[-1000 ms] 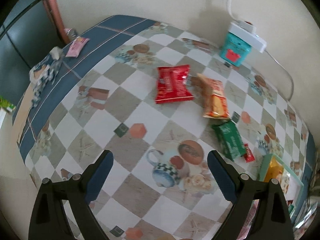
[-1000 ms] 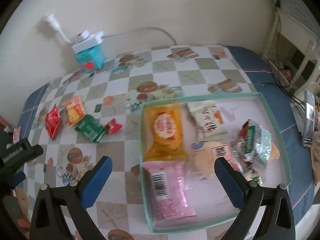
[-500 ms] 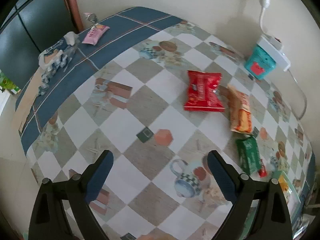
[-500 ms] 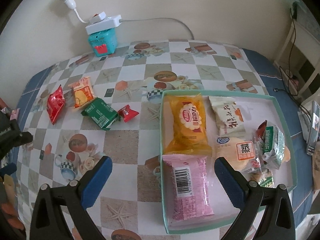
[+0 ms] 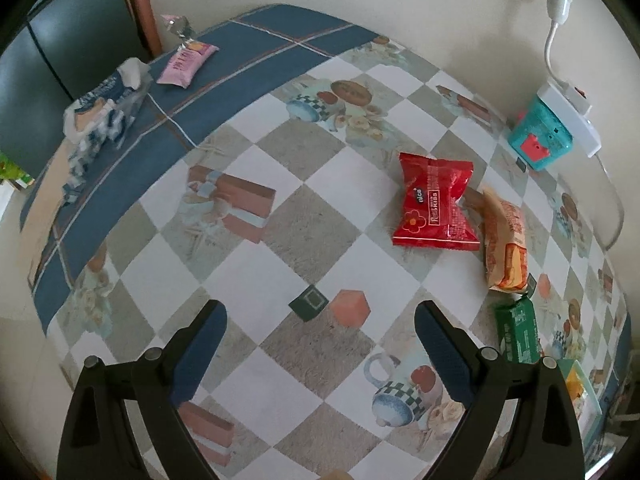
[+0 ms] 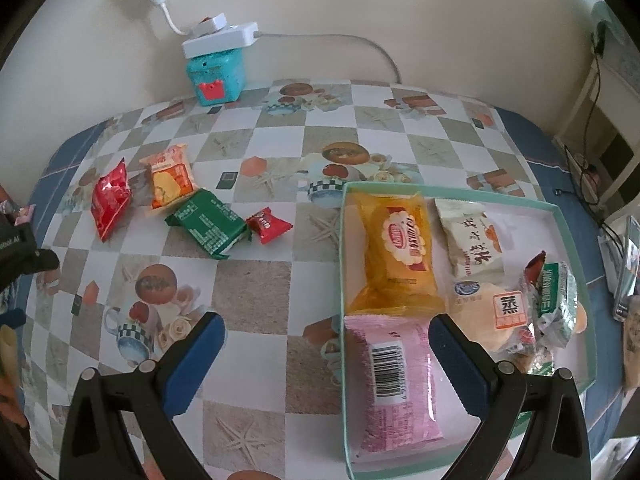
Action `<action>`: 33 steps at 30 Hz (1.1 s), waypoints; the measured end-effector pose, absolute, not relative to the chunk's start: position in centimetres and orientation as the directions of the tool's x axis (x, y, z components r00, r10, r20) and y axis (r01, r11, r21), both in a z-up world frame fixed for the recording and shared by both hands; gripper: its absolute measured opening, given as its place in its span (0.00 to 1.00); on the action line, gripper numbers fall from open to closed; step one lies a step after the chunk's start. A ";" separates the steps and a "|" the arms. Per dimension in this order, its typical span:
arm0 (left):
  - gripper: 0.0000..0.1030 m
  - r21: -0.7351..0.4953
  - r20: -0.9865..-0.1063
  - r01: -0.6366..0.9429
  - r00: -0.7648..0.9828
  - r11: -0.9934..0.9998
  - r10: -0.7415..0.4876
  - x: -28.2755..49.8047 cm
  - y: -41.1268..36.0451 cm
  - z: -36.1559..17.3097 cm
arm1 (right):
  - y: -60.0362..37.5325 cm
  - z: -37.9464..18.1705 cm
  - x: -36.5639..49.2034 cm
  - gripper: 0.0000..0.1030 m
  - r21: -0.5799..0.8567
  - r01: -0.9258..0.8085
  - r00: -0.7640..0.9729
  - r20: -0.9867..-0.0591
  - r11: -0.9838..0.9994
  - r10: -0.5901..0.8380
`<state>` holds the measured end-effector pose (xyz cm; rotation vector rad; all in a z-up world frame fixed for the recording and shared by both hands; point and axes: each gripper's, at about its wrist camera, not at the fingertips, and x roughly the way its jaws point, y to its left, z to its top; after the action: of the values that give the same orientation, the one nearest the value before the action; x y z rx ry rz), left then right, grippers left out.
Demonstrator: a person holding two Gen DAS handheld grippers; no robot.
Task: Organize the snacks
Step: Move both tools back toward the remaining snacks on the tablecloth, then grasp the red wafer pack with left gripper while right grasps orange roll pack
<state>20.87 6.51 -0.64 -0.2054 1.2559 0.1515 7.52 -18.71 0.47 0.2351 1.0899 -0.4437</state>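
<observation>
Nearest the lens in the left wrist view, the left gripper [image 5: 320, 332] hangs over bare checked tablecloth [image 5: 280, 216] with its jaws spread wide and nothing between them. Beyond it, right of centre, lies a red snack packet [image 5: 436, 206]; an orange packet [image 5: 505, 240] sits just to its right, and a green packet [image 5: 518, 334] lies lower, near the right edge. At the upper left, a pink packet [image 5: 187, 61] rests on the blue border of the cloth.

Low in the right wrist view, the right gripper [image 6: 326, 338] is likewise wide open and holds nothing, poised over the near left corner of a teal-rimmed tray [image 6: 572, 240]. Inside the tray, a pink wrapped snack [image 6: 394, 380] lies closest, a yellow packet [image 6: 400, 256] beyond it, and a white packet [image 6: 472, 240] to the right. Farther off at mid left, a small red candy [image 6: 268, 224] touches the green packet's end. A teal box [image 6: 216, 74] stands against the wall.
</observation>
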 end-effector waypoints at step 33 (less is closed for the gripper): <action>0.92 -0.264 -0.924 0.085 0.262 0.961 -0.277 31.3 6.5 0.6 | -18.2 4.8 22.3 1.00 0.171 0.250 0.442 -0.896 0.953 0.045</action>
<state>31.26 6.48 0.65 -0.1734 1.2844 -0.2471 22.31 -18.20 4.77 0.2973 1.1100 -0.1294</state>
